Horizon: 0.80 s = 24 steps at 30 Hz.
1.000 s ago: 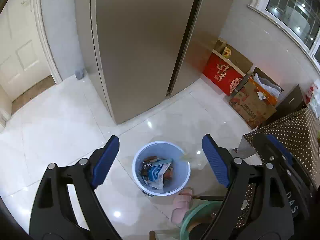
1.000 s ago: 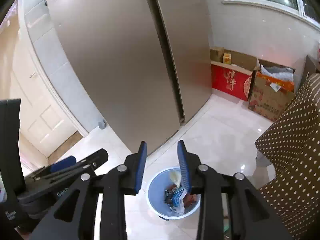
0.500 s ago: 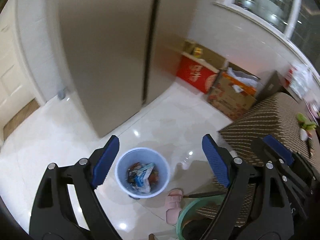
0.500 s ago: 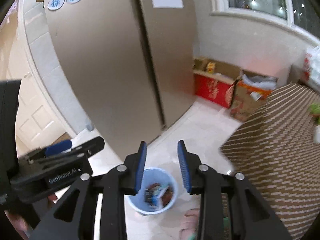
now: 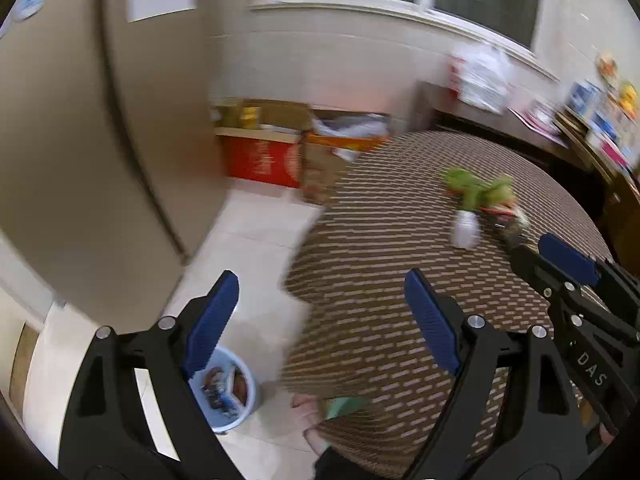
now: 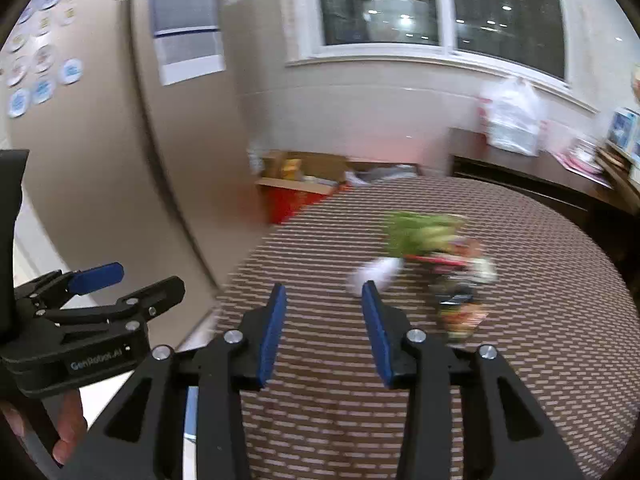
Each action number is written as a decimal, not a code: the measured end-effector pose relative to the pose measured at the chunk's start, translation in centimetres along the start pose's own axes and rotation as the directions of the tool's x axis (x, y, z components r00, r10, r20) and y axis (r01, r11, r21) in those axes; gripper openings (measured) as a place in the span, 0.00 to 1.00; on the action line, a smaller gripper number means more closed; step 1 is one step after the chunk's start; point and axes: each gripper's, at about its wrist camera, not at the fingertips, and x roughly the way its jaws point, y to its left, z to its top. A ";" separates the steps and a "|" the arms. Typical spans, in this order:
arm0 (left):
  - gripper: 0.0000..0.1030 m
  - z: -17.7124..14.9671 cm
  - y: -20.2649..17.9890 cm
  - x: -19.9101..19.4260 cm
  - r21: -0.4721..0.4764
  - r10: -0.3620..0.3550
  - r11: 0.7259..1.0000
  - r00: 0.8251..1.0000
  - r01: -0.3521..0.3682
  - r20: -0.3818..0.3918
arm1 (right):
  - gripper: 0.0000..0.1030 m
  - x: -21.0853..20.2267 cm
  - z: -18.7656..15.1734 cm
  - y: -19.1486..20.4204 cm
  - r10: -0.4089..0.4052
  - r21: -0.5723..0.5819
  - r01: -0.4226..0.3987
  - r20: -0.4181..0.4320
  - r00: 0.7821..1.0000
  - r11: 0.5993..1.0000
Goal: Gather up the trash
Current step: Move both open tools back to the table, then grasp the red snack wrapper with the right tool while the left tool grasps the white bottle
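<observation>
Both frames motion-blurred. Round table under brown cloth with pale dashes (image 6: 400,380) fills your view; trash sits mid-table: green leafy scraps (image 6: 420,234), crumpled white piece (image 6: 376,274), colourful wrappers (image 6: 460,304). Step in hand, by my read: reaching for the next piece. Your left gripper (image 5: 320,312) is spread wide, empty; your right gripper (image 6: 324,332) is parted, empty, nearest the white piece. Next: line up and close there. Pale blue round bin (image 5: 228,394) on the floor holds wrappers.
</observation>
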 end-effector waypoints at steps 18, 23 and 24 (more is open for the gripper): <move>0.78 2.9 -10.7 9.9 0.209 0.027 0.978 0.996 -0.009 -0.082 | 0.56 6.8 -1.4 -11.3 -0.081 0.069 0.094 -0.168 0.982 0.993; 0.34 3.3 -11.2 11.6 0.208 -0.013 0.977 0.991 0.041 -0.131 | 0.57 8.2 -1.3 -11.0 -0.041 0.078 0.057 -0.191 0.981 0.995; 0.24 3.4 -11.4 11.6 0.210 -0.036 0.976 0.991 0.062 -0.126 | 0.57 8.5 -1.3 -10.9 -0.034 0.076 0.049 -0.198 0.980 0.996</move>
